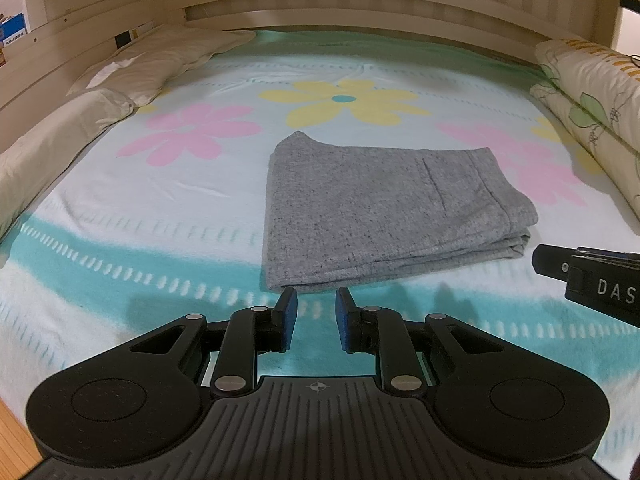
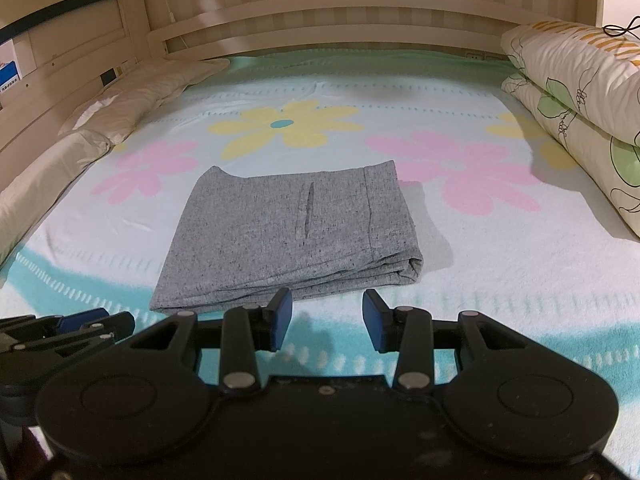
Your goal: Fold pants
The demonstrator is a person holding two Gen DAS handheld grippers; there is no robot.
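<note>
Grey speckled pants lie folded into a flat rectangle on the flowered bed blanket, with stacked layers showing at the near right corner. My left gripper hovers just short of the pants' near edge, its jaws a small gap apart with nothing between them. My right gripper stands open wider, also just short of the near edge, holding nothing. Each gripper shows at the side of the other's view: the right gripper, the left gripper.
White pillows line the left side of the bed. A folded floral quilt is stacked at the right. A wooden headboard closes the far end. A strip of wooden floor shows at the bottom left.
</note>
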